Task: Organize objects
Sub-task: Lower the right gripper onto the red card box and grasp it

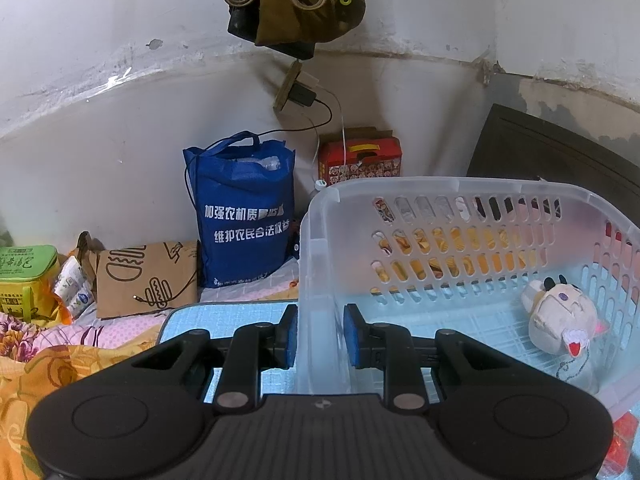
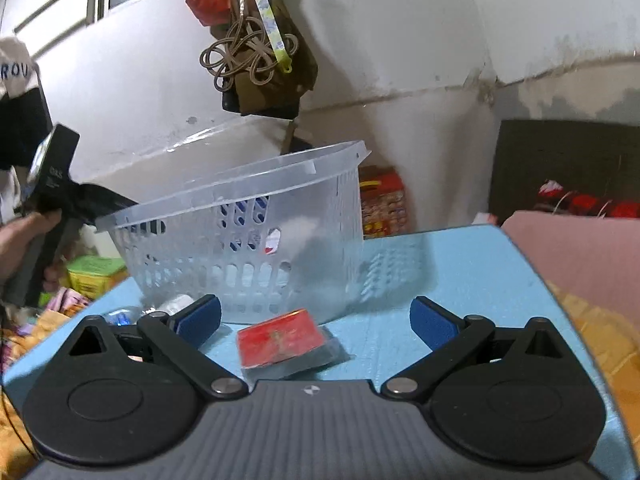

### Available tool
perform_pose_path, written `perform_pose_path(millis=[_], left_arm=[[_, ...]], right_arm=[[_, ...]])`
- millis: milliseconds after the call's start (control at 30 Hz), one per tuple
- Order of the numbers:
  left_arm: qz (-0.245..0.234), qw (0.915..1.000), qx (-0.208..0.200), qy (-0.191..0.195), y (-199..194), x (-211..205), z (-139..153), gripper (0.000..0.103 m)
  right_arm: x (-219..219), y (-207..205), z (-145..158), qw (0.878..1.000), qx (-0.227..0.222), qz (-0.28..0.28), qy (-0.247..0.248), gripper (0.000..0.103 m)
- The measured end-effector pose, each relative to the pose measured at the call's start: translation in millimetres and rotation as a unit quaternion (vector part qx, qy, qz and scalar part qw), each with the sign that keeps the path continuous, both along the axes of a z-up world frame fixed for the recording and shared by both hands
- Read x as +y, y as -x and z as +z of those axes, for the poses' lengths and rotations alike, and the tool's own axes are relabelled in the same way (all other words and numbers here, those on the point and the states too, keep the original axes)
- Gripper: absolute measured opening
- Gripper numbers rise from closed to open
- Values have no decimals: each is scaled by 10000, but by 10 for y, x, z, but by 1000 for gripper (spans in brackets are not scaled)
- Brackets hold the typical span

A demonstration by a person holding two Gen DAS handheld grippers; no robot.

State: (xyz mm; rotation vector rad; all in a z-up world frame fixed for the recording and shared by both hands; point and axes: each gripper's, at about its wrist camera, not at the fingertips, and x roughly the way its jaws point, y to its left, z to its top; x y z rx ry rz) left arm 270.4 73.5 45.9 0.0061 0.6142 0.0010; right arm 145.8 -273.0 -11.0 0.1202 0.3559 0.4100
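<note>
left claw (image 1: 320, 336) clamped on basket (image 1: 316, 248) wall at 12 o'clock, basket tilted | right claw (image 2: 316, 320) spread wide, red packet (image 2: 276, 338) between pads | blue bag (image 1: 244, 216) printed 加强农机质量

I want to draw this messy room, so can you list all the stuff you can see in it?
basket: one, clear plastic, on the blue mat, tilted
plush toy: one, cream, inside the basket
red packet: one, red, on the mat in front of the basket
mat: one, light blue, under the basket
tote bag: one, dark blue, by the wall
paper bag: one, brown, left of the tote bag
red box: one, red, by the wall behind the basket
green box: one, green, far left
left gripper: one, black with blue pads, shut on the basket wall
right gripper: one, black, open above the red packet
</note>
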Motion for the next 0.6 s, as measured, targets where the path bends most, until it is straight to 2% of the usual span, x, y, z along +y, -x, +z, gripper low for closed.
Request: perform_pose_path(millis=[200,400,600], left_arm=[[-27,10000,-17,-34,13,-3,-2,28],[-57,10000,-35,-5,-3,-3,-5,29],[-75,10000,-49,-26,-2,-18,-17,29]], right_arm=[[5,-79,-45,9993,332,133,-64,99],[63,-49,-64,9991,306,271,94,92],[130,-22,-56,9989,280,248,285,92]])
